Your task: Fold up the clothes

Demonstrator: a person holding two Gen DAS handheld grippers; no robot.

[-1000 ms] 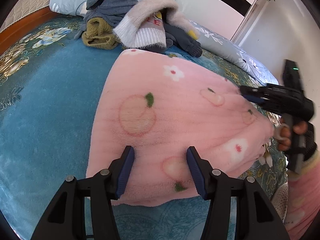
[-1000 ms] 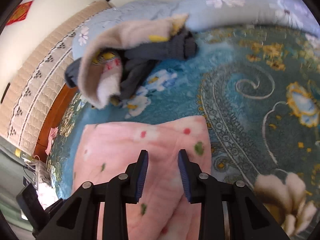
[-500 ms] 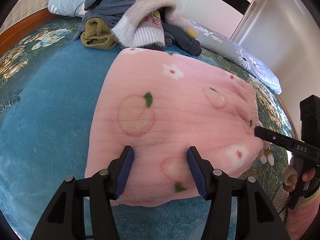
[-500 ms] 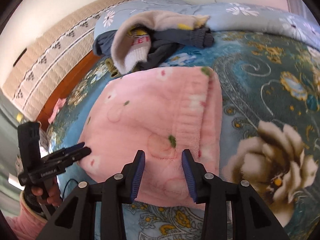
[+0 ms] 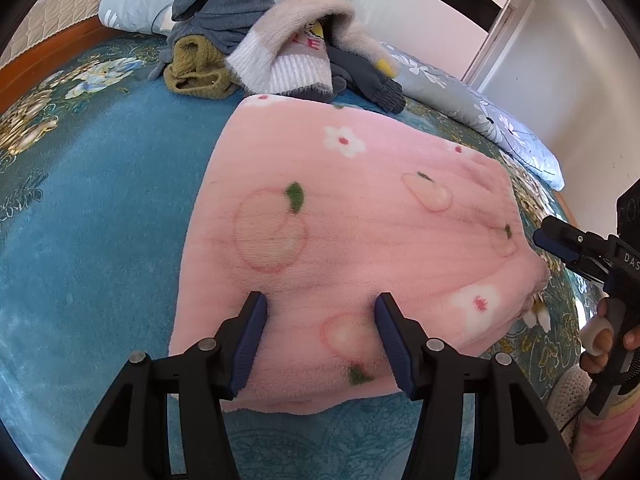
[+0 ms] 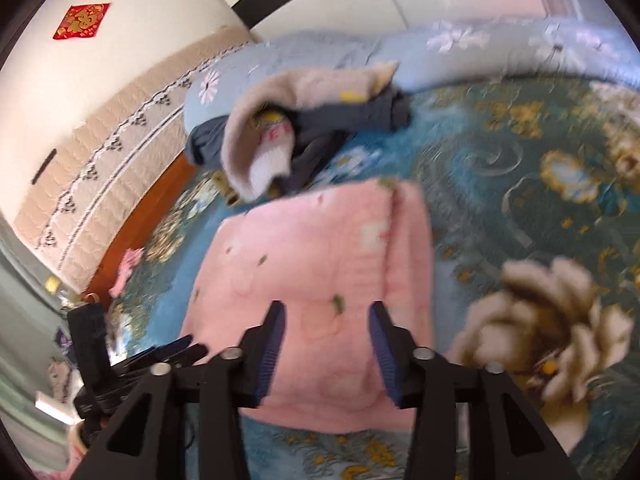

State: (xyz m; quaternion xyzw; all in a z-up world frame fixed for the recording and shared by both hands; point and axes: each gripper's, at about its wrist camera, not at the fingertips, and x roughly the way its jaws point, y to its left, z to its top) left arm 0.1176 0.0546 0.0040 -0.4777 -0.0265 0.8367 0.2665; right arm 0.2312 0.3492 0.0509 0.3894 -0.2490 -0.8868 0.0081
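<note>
We see the pink fleece garment lying folded and flat on the blue floral bedspread, in the middle of the bed. Our left gripper is over its near edge with the fingers spread wide and holding nothing. Our right gripper is also spread apart, over the near part of the garment, but this view is blurred. Beyond the far edge lies a pile of unfolded clothes, just beside the garment. Further away are light blue pillows.
</note>
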